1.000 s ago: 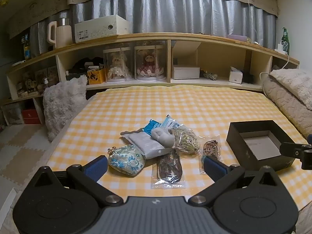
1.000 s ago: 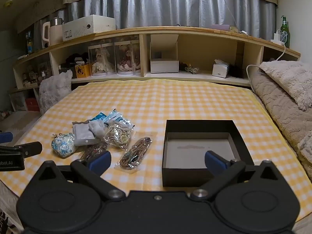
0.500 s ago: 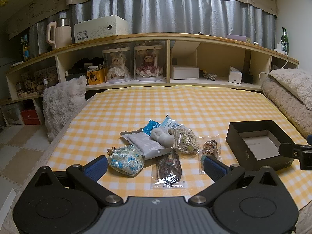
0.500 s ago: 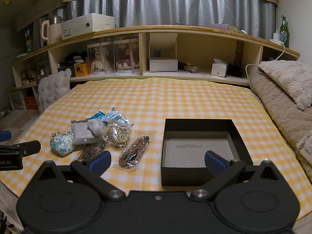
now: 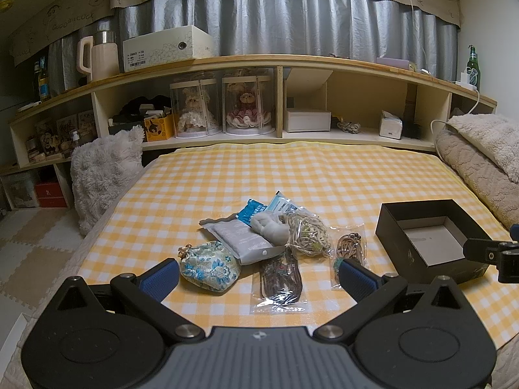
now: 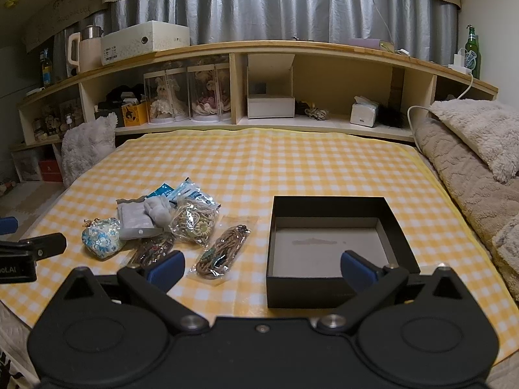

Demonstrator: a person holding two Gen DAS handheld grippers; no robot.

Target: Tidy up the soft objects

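Both grippers spread wide, holding nothing: left gripper (image 5: 258, 274) hangs over pile, right gripper (image 6: 262, 267) over front of box (image 6: 331, 202). Box empty, just right of pile on checked cloth (image 6: 259, 162).

- Your likely 1st pick: pouch (image 5: 210, 265), nearest left finger, clear of others.
- Pinch its plump middle; bags (image 5: 281, 277) look slippery, overlapping.
- Lift straight up so neighbours stay put.

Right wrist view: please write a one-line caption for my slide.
Open right gripper faces an empty black box beside bagged soft items on a yellow checked cloth.
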